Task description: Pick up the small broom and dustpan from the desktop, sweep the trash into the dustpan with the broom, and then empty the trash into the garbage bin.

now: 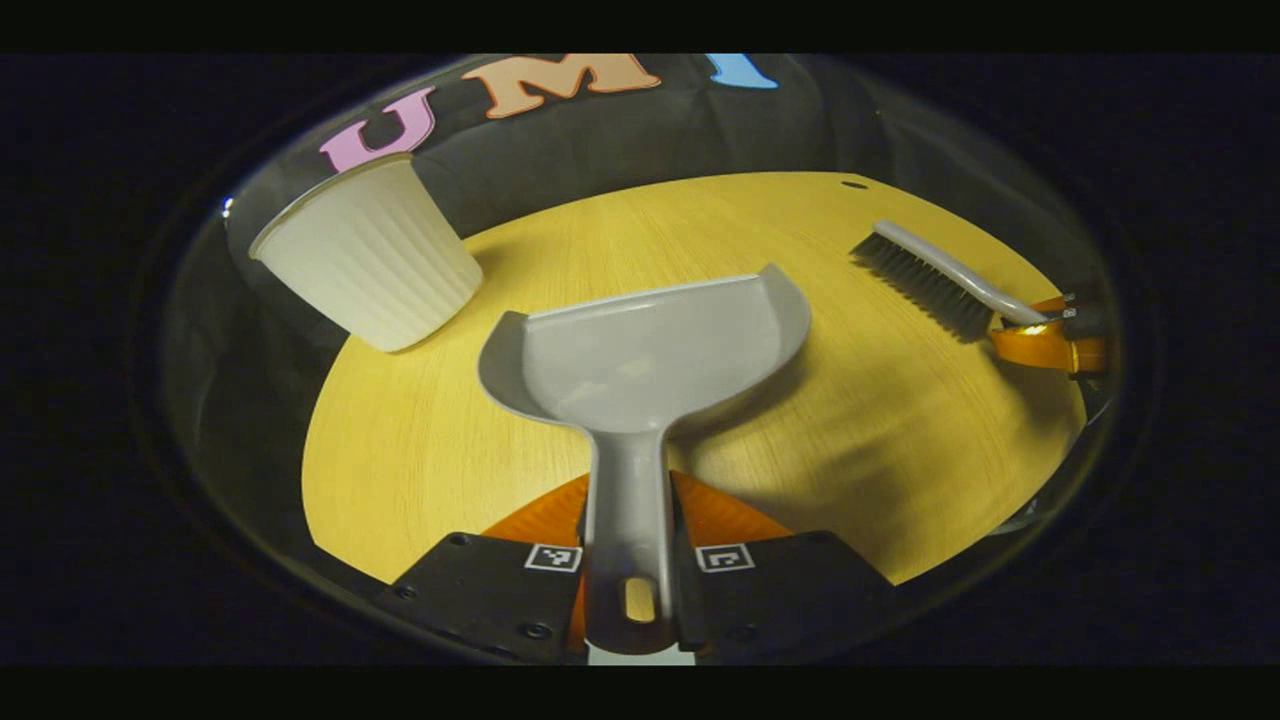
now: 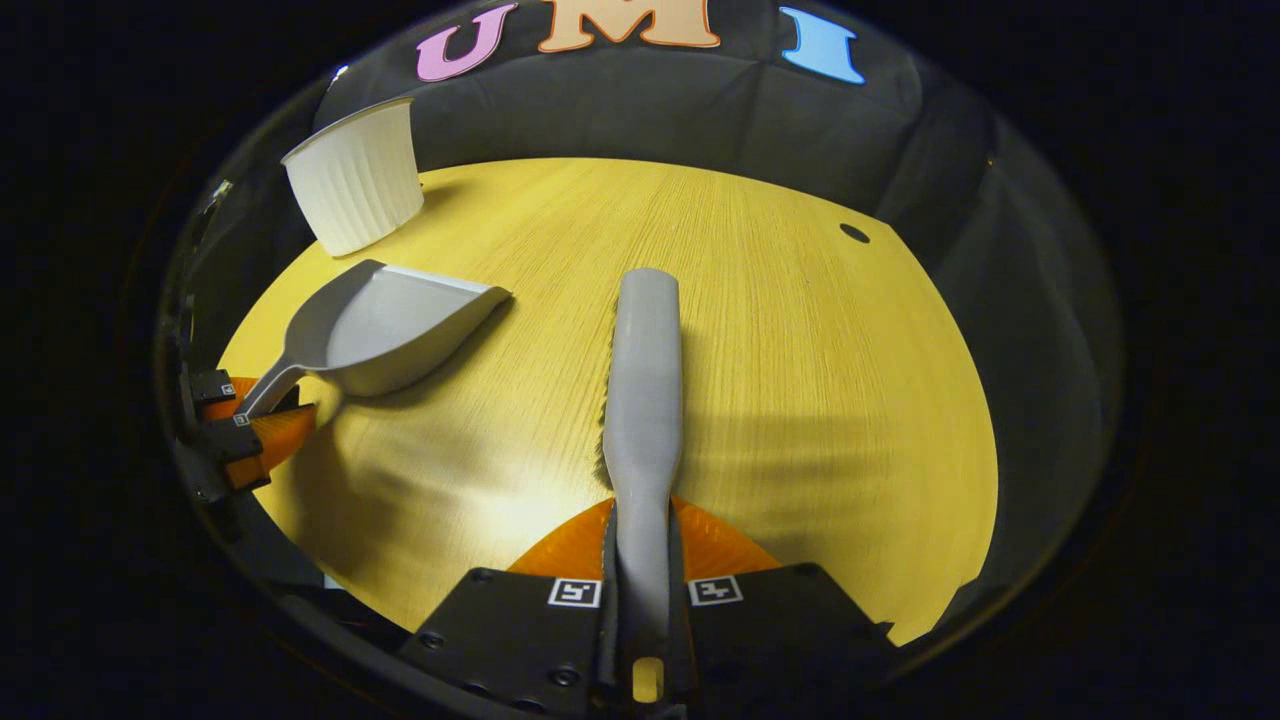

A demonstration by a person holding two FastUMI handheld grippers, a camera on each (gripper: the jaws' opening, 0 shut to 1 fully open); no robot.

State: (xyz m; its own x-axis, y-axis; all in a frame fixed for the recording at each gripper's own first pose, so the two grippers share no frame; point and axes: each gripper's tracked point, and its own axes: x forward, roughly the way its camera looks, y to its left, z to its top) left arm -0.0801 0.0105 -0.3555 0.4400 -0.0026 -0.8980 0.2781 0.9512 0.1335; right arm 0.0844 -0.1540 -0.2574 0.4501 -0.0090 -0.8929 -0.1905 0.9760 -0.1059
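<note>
My left gripper (image 1: 628, 500) is shut on the handle of the grey dustpan (image 1: 650, 350), whose scoop points away over the wooden table (image 1: 880, 430); the pan looks empty. My right gripper (image 2: 642, 525) is shut on the handle of the small grey broom (image 2: 645, 370), held along its fingers with the bristles turned to the left. In the left gripper view the broom (image 1: 935, 275) hangs at the far right, dark bristles down, in the right gripper (image 1: 1050, 340). In the right gripper view the dustpan (image 2: 385, 325) shows at the left, held by the left gripper (image 2: 255, 420). No trash is visible on the table.
A white ribbed garbage bin (image 1: 370, 255) stands at the table's far left corner, also in the right gripper view as the bin (image 2: 355, 180). A small dark hole (image 2: 854, 233) marks the table's far right. The booth's black cloth wall rises behind the table.
</note>
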